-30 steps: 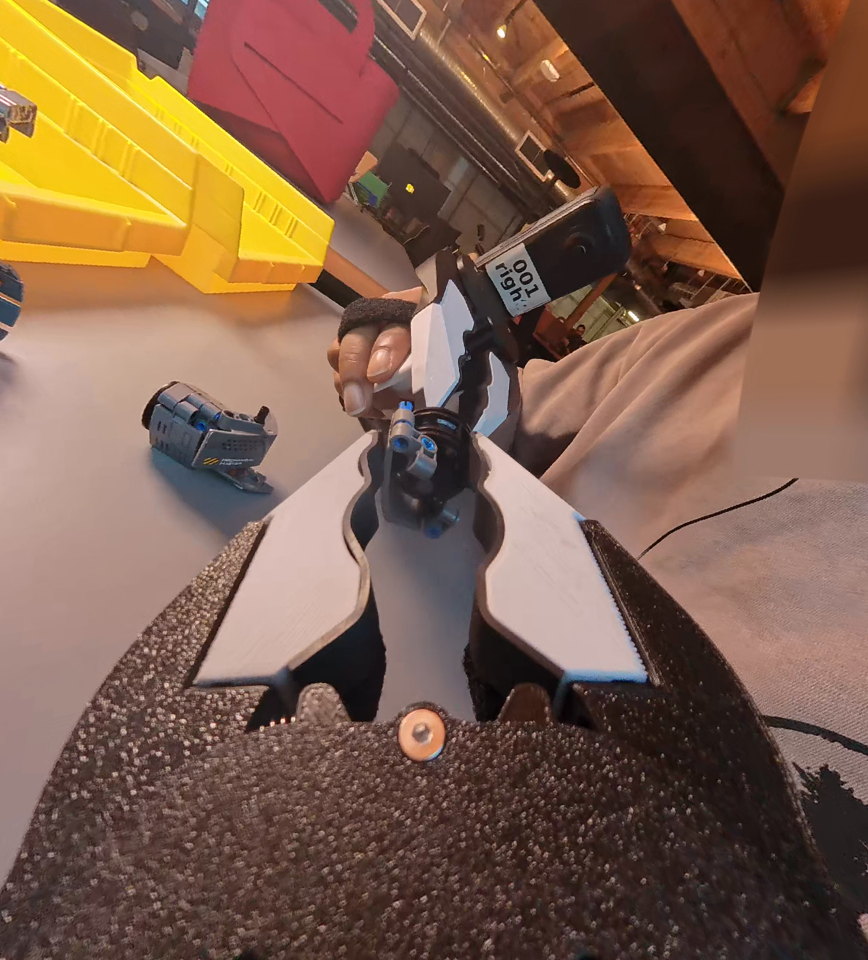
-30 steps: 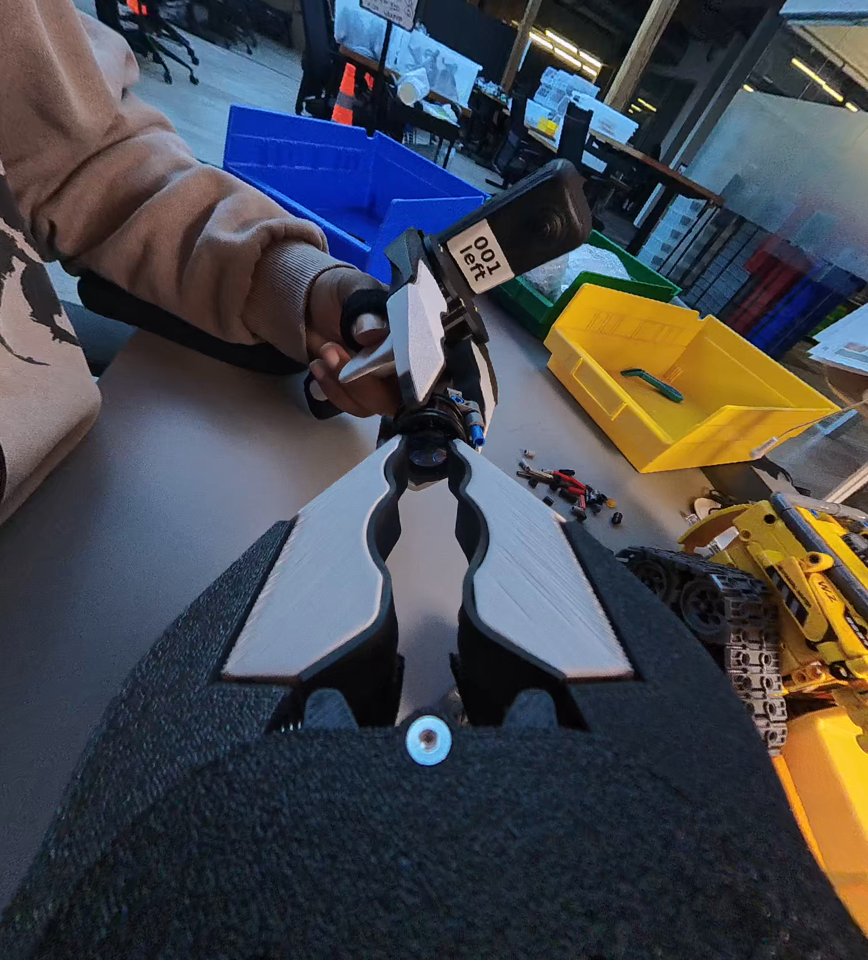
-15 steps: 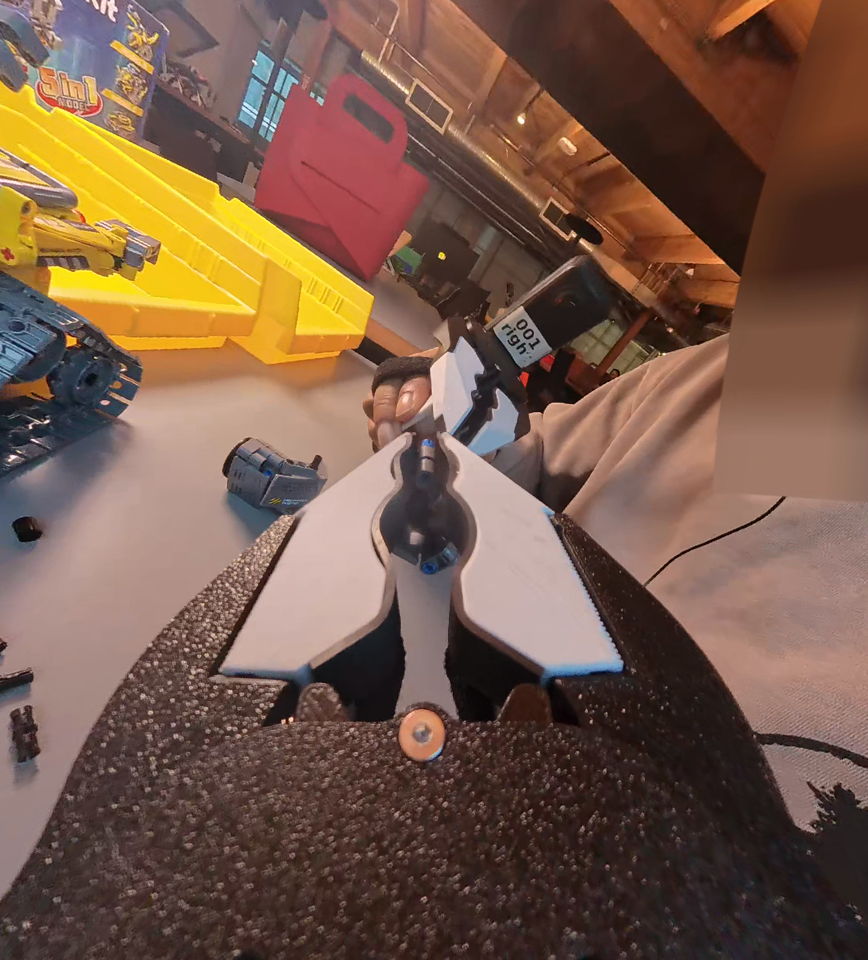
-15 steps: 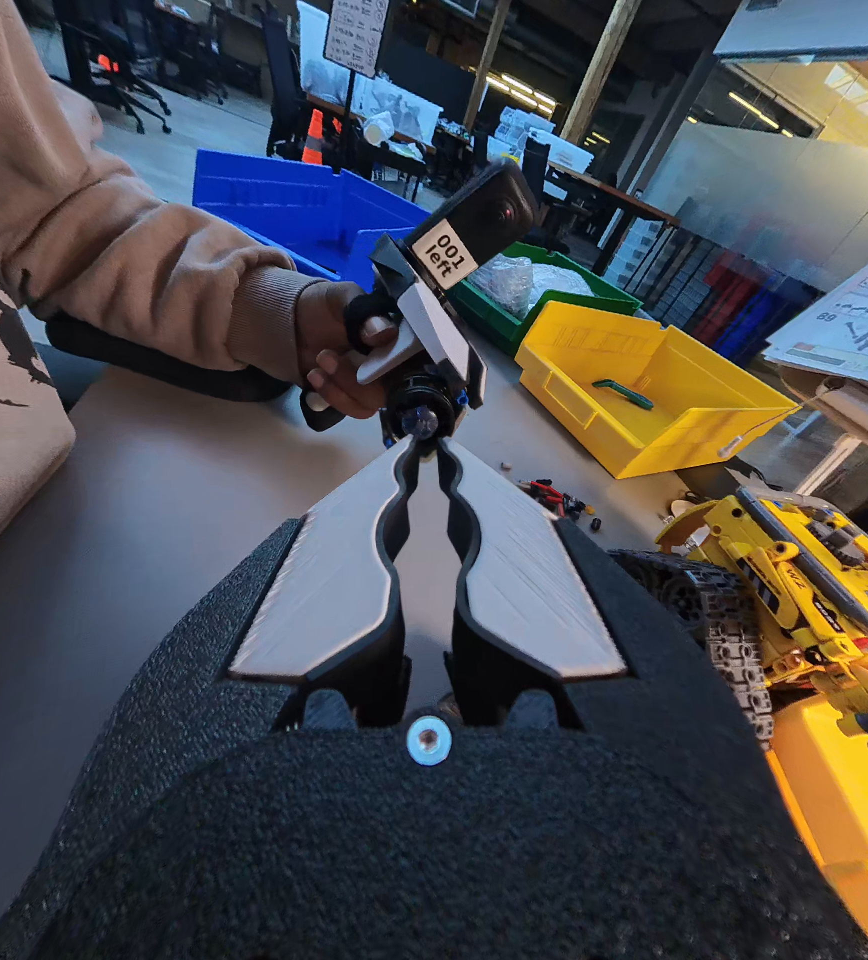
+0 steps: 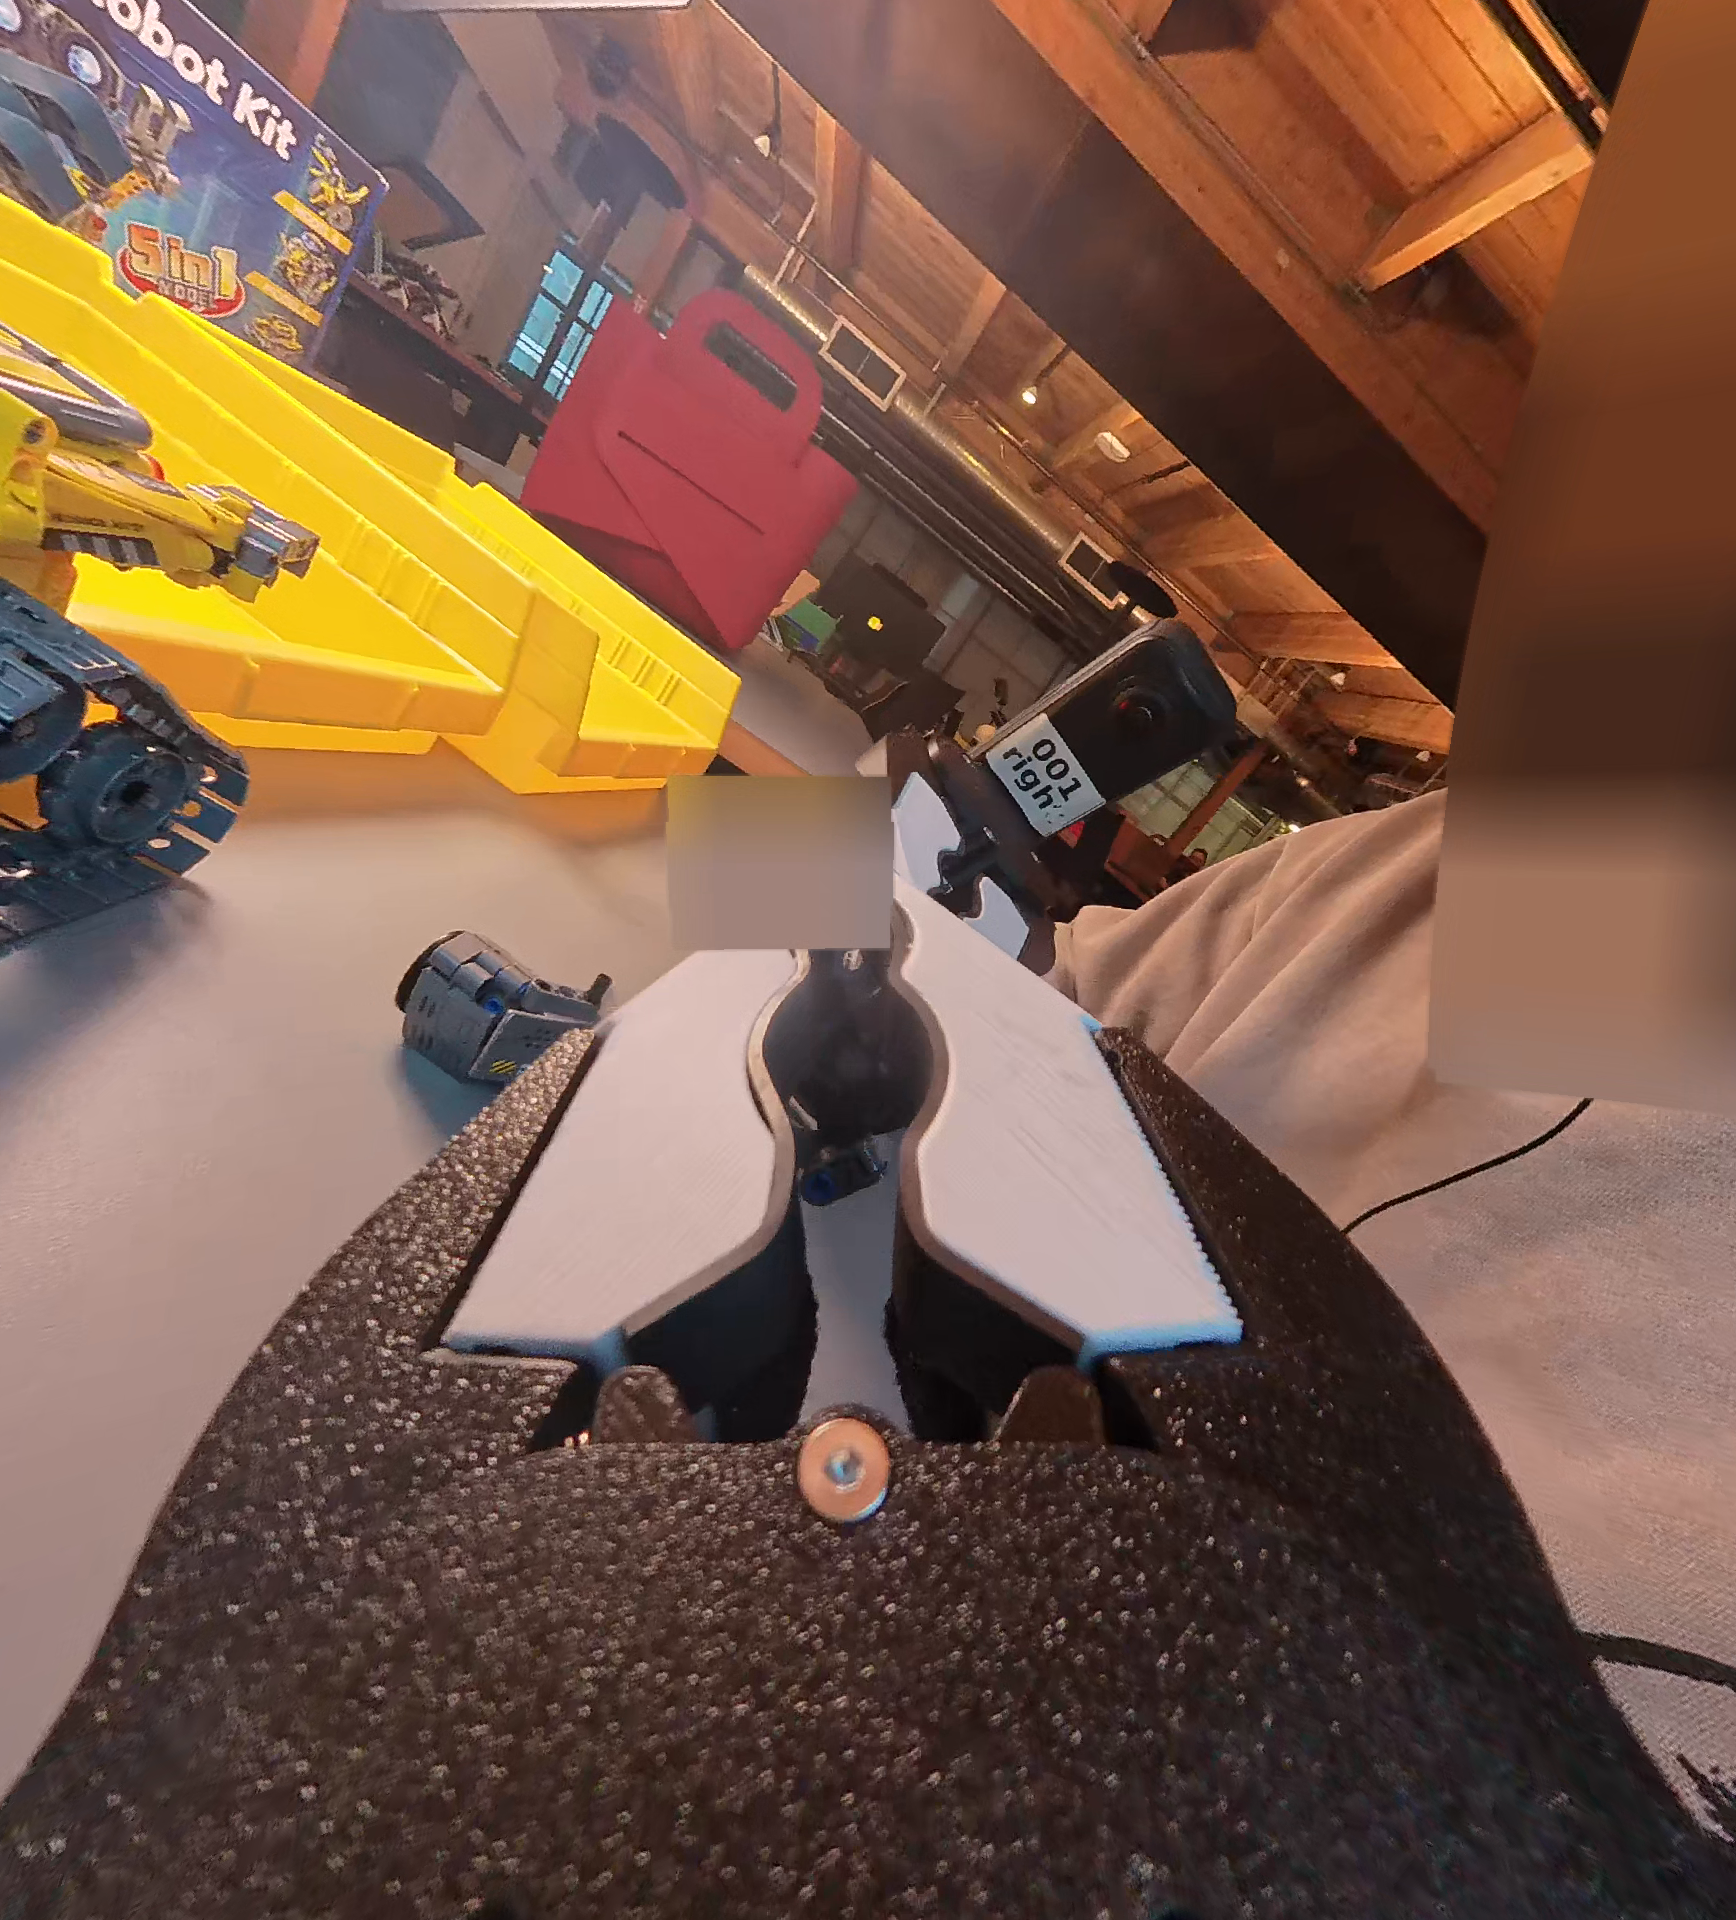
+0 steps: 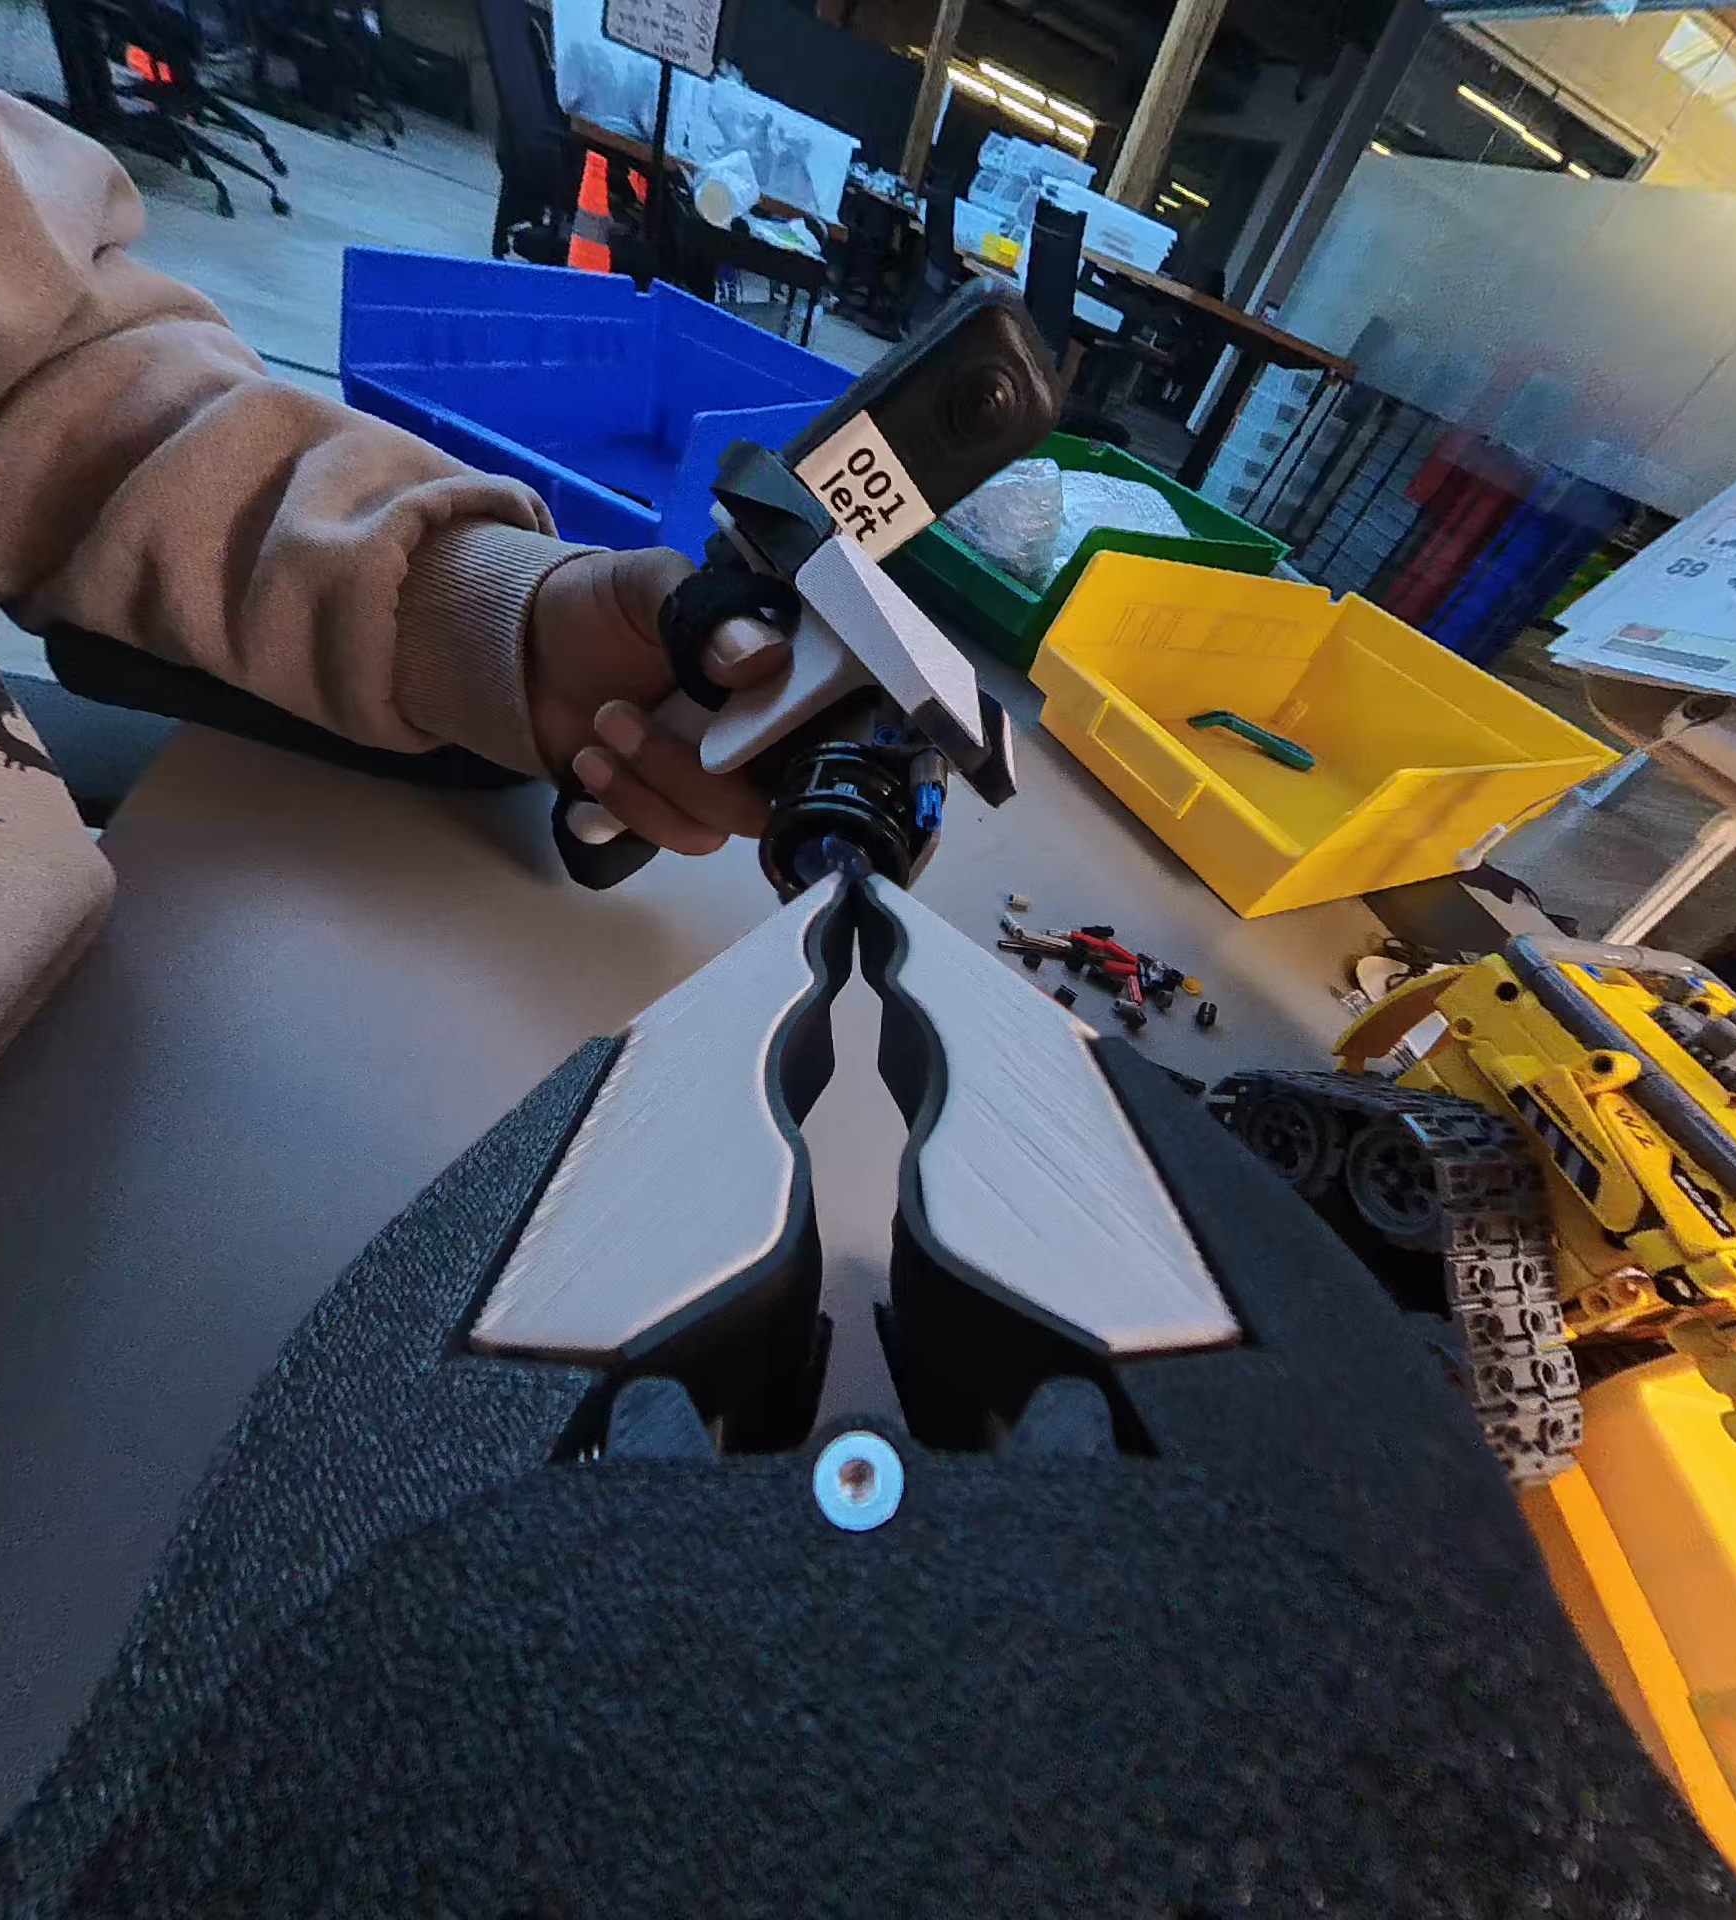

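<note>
My left gripper (image 5: 848, 961) is shut on a black round toy part (image 5: 848, 1060), which sits in the curved notch between its grey fingers (image 5: 656, 1153). A blue pin (image 5: 833, 1184) sticks out beneath the part. In the right wrist view the same part (image 6: 843, 800) hangs under the left gripper (image 6: 885, 675), which a hand (image 6: 625, 686) holds. My right gripper (image 6: 851, 885) faces it, its tips pinched together on the part's blue end (image 6: 824, 856). Both are held above the grey table (image 6: 272, 987).
A small grey assembly (image 5: 490, 1013) lies on the table. A yellow tracked toy vehicle (image 6: 1570, 1143) stands to the right, loose small pieces (image 6: 1103, 956) beside it. Yellow bin (image 6: 1290, 727), green bin (image 6: 1103, 520) and blue bin (image 6: 552, 384) stand behind. An instruction sheet (image 6: 1726, 582) is at the right. Both grippers' tips are close together, under 4 cm apart.
My left gripper has closed from wide open onto the black round part. My right gripper's fingers have narrowed until the tips meet at the part's blue end. Both grippers have tilted upward.
</note>
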Action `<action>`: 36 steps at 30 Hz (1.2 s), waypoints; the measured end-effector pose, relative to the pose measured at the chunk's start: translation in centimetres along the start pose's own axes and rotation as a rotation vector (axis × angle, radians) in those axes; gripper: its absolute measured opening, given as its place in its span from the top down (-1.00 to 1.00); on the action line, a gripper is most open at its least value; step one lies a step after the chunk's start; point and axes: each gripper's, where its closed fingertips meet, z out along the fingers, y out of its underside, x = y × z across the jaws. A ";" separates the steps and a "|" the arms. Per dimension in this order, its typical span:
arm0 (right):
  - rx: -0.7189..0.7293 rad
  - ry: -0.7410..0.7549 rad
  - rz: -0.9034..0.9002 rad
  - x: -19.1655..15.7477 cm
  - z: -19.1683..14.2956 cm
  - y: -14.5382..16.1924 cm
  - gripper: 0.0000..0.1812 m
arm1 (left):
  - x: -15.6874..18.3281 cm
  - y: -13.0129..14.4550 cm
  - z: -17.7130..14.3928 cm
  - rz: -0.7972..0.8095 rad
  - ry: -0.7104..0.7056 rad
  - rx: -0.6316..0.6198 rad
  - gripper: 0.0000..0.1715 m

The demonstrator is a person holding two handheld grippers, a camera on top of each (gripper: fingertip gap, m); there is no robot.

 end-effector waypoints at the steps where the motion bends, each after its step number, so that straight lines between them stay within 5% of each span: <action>1: 0.000 0.011 0.015 0.4 -0.2 0.1 1.00 | -0.2 0.0 -0.1 0.002 -0.009 -0.001 0.97; 2: 0.008 0.015 0.047 0.6 -0.3 0.1 1.00 | -0.4 -0.1 -0.2 0.001 -0.024 0.002 0.97; 5: -0.012 -0.026 0.197 0.4 0.4 0.3 0.49 | -0.9 -0.2 -0.3 0.003 -0.057 0.016 0.98; 6: -0.016 -0.024 0.239 0.4 0.8 0.4 0.45 | -0.9 -0.3 -0.2 0.008 -0.061 0.019 0.97; 8: -0.016 -0.004 0.285 0.3 1.6 0.5 0.61 | -0.7 -0.1 0.4 0.009 -0.057 0.020 0.96; 13: -0.002 -0.027 0.325 0.7 1.2 0.5 0.63 | -1.2 -0.1 0.2 0.039 -0.094 0.018 0.95; 19: 0.098 -0.042 0.308 1.1 -0.2 -1.0 0.63 | -0.6 0.2 -0.7 0.109 -0.059 -0.037 0.61; 25: 0.125 -0.060 0.292 0.5 -0.3 -1.4 0.63 | 0.7 0.8 0.1 0.140 0.004 -0.086 0.75; 36: 0.096 -0.062 0.292 1.0 -0.4 -1.3 0.67 | 0.1 0.3 -0.3 0.266 -0.110 -0.127 0.79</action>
